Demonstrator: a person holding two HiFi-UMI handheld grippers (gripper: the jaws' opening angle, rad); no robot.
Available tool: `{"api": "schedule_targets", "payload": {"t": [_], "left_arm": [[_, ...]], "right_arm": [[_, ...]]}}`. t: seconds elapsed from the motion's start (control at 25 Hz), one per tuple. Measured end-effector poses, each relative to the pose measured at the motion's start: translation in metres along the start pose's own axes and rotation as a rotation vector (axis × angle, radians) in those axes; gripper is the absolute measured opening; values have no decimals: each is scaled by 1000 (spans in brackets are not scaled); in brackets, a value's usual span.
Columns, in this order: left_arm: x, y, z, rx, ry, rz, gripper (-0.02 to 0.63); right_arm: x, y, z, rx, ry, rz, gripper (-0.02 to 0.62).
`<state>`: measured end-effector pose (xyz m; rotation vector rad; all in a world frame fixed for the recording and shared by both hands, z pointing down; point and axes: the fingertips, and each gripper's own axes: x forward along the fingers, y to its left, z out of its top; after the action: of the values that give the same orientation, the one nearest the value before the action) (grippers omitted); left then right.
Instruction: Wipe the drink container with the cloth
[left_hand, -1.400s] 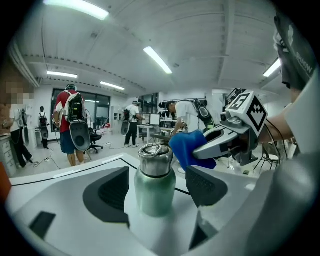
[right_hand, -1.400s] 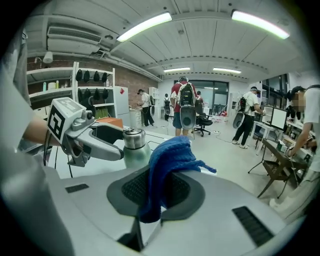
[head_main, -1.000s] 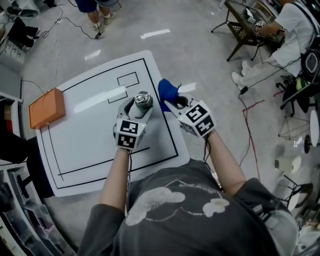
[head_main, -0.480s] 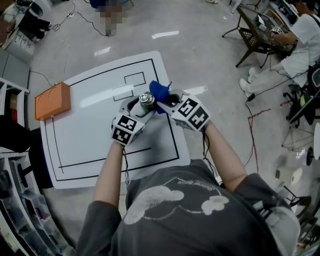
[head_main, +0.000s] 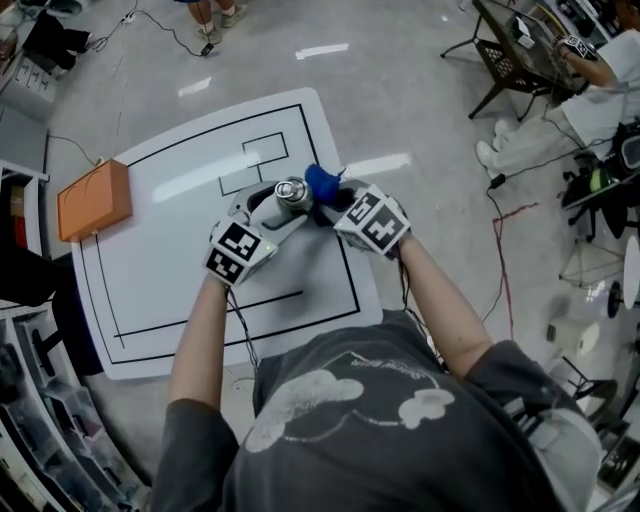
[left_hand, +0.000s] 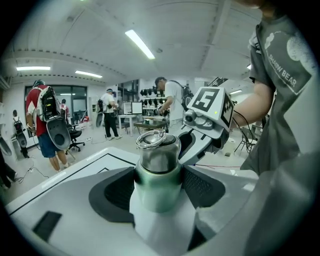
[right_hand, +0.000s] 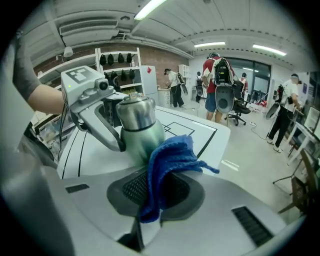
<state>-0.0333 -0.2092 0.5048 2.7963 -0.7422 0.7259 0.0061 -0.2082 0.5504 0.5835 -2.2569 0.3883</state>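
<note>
The left gripper (left_hand: 160, 192) clamps the bottle (left_hand: 159, 150) by its green body, jaws set wide on it, as in the earlier frames. The bottle is held over the right part of the board (head_main: 180, 270). The right gripper (right_hand: 159, 190) pinches the blue cloth (right_hand: 172, 155) between nearly closed jaws. A second ago the cloth hung clear to the bottle's right. It now lies against the bottle's side. At the far left, the orange box (head_main: 92, 200) remains at the board's edge.
</note>
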Motion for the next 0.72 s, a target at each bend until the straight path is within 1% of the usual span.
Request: {"api": "schedule_targets", "payload": {"t": [0.12,0.32,0.4,0.48,0.6,0.72], "left_arm": [[0,2,0,24,-8,-43,301],[-1,4,-1,77,4,-127,301],[-2,4,-2,99,11,-165,301],[-3,3,-2,109,13,-184,301],[-2,3,-2,98,10,-164,302],[-4,4,-3,56,3,-109,302]], "right_arm": [[9,-1,-7,-10,46,1,41],[20,-4,-12,28,121,14,41],[20,-3,-12,29,134,10,41],[20,-2,-11,21,130,-5,43],[18,-3,-10,23,99,-42,43],[10,-4,-7,41,52,-74,44]]}}
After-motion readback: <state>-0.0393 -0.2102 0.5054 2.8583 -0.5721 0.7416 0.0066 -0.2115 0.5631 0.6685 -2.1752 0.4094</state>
